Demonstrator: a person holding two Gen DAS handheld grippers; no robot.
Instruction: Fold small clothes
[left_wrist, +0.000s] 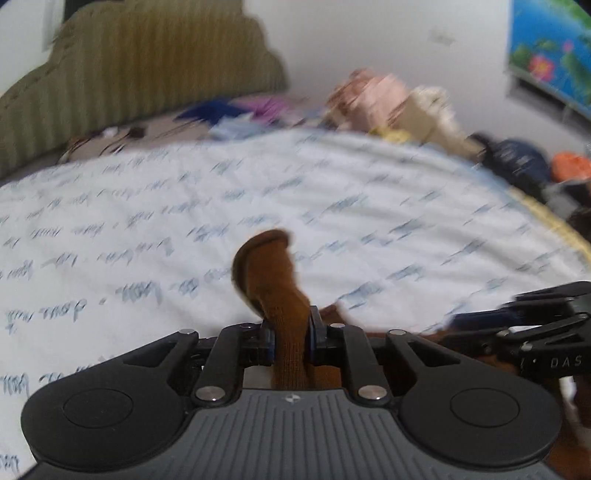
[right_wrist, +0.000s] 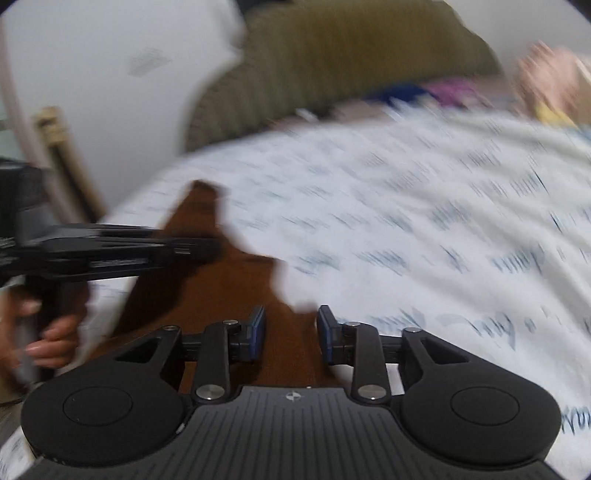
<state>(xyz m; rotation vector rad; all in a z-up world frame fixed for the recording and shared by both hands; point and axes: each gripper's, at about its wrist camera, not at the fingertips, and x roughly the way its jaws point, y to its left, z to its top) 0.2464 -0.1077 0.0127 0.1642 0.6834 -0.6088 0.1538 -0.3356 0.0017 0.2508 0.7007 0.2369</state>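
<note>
You are holding a brown cloth (left_wrist: 286, 295) with your left tongs (left_wrist: 290, 325), and they are pinching tight on a bunched bit of it, so a small loop is sticking up past the tips. Your right tongs (right_wrist: 291, 328) are standing apart with nothing in them, hanging over the flat part of the same brown cloth, which is lying on the bed (right_wrist: 406, 229) with the white cover and blue writing. To do this fold well, you are wanting to keep the left pinch firm and low, so the cloth is not swinging. You are also wanting to bring the right tongs down on an edge or corner before you close them, not on the middle. Then both sides can move over together and the fold is coming out even. The left view is showing the tight pinch up close, plus a pile of other clothes (left_wrist: 369, 99) far back on the bed. The right view is showing what the left one is missing: the wide spread of the cloth and its pointy corner, and your left hand (right_wrist: 51, 339) gripping the handle. Both views are blurry, so small wrinkles are hard to see.
</note>
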